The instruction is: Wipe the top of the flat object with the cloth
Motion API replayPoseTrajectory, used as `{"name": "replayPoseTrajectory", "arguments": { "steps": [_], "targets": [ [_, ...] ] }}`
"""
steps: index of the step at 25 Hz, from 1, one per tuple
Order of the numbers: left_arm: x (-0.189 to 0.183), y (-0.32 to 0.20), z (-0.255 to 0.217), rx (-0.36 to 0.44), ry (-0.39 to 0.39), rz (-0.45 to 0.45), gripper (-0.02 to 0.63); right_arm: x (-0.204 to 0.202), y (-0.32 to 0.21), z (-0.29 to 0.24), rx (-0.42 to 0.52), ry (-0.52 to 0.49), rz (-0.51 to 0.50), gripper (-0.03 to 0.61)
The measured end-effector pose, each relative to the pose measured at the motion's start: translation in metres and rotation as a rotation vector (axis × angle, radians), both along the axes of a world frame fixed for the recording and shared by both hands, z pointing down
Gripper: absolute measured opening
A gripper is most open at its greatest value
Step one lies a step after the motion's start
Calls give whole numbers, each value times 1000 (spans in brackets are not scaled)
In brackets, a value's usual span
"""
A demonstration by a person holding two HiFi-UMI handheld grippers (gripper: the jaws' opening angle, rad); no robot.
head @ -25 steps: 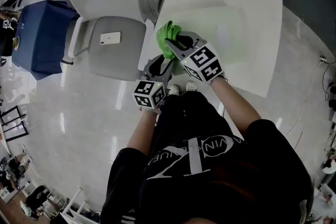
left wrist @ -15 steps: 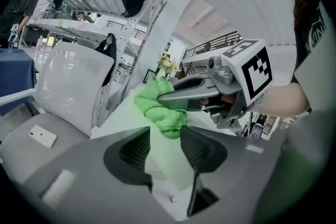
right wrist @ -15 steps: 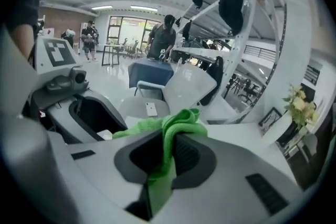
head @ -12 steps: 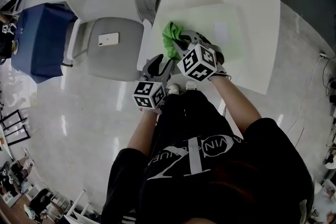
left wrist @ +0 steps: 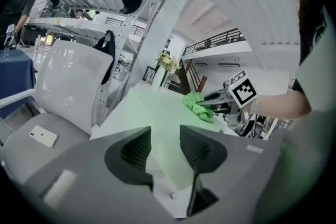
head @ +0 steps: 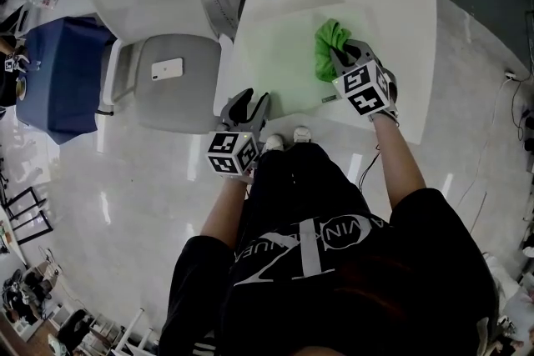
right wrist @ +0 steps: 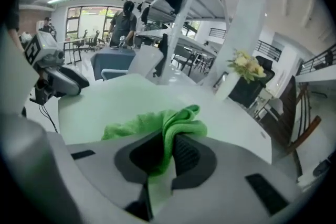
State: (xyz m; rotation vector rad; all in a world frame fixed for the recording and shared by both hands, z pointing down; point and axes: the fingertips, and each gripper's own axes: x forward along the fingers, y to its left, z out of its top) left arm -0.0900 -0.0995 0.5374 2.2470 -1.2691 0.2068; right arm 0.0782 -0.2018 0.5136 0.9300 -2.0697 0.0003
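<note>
A bright green cloth (head: pixel 329 46) lies bunched on a pale green flat mat (head: pixel 284 54) that covers part of the white table (head: pixel 392 4). My right gripper (head: pixel 344 62) is shut on the cloth (right wrist: pixel 168 126), pressing it onto the mat's right part. The left gripper (head: pixel 247 106) hovers at the table's near left edge, jaws open with nothing between them (left wrist: pixel 165 147). From the left gripper view the cloth (left wrist: pixel 198 107) and the right gripper (left wrist: pixel 220 99) appear across the mat (left wrist: pixel 152 113).
A white and grey chair (head: pixel 171 71) with a phone (head: pixel 167 69) on its seat stands left of the table. A blue-covered table (head: pixel 58 71) is farther left. A vase of flowers (right wrist: pixel 244 68) stands at the table's far side. People stand in the background.
My right gripper has dragged the green cloth across the mat from its left side to its right side. The left gripper has stayed near the table's near edge.
</note>
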Motion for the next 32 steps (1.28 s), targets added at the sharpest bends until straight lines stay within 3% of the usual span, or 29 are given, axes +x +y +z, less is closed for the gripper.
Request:
{"name": "replayPoseTrajectory", "arguments": {
  "steps": [6, 10, 18, 24, 28, 32],
  "targets": [
    [1, 1, -2, -9, -24, 4, 179, 78, -10, 0, -18, -36, 242, 49],
    [2, 1, -2, -8, -40, 1, 180, 106, -10, 0, -17, -33, 337, 49],
    [-2, -25, -2, -8, -58, -13, 181, 111, -29, 1, -2, -154, 417, 48],
    [-5, -50, -3, 4, -72, -19, 181, 111, -45, 1, 41, -115, 404, 46],
    [-6, -57, -3, 3, -47, -16, 190, 117, -50, -1, 67, -228, 480, 46],
    [-11, -54, -4, 20, -18, -16, 190, 142, -47, -6, 107, -372, 668, 46]
  ]
}}
